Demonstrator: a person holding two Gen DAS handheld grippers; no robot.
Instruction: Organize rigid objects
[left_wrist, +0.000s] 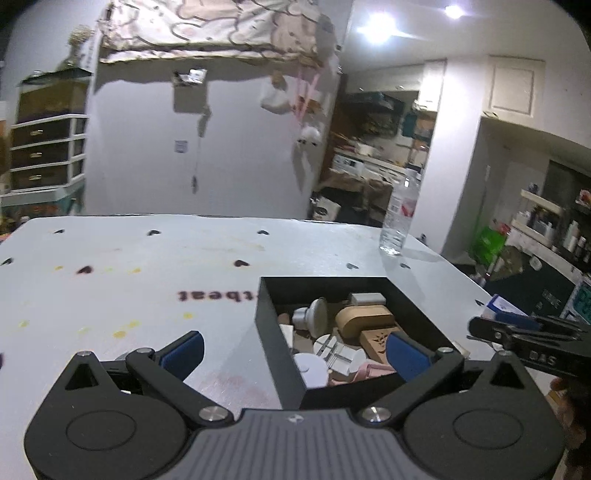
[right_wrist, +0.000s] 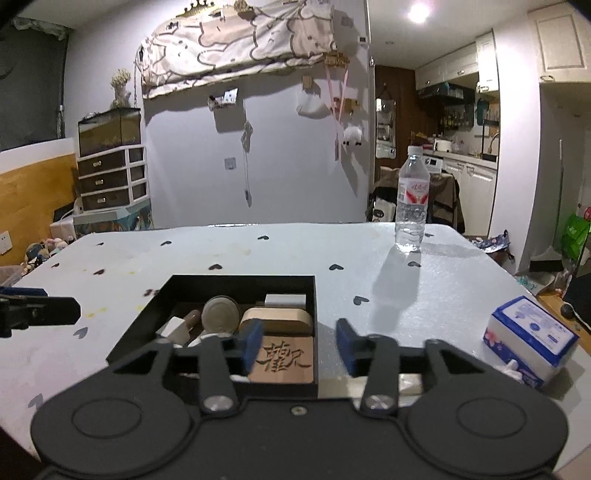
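Two claws: both are seen above a pale bench (right_wrist: 258, 243) printed with small dark hearts.
Left claw (left_wrist: 295, 350): its blue-padded jaws are spread wide, with nothing between them; one pad hangs over the bench, the other over the near corner of the tray.
Right claw (right_wrist: 299, 343): its jaws are parted with nothing gripped; the left pad sits over the tray's right part, the right pad over bare bench just beside the tray.
Tray: a shallow black square tray (right_wrist: 140, 314) lies on the bench and holds the rigid objects.
Contents: a rounded tan wooden block (right_wrist: 277, 319), a square wooden plaque carved with dark characters (right_wrist: 284, 360), a grey round knob-like piece (right_wrist: 221, 314) and a small white rectangular block (right_wrist: 285, 300) are packed together; the pieces nearest the left claw are blurred, possibly white and pink plastic.
Bottle: a clear plastic water bottle with a red-and-white label (right_wrist: 412, 199) stands upright, well apart from the tray.
Tissue pack: a blue-and-white pack (right_wrist: 532, 339) rests near the bench's right edge.
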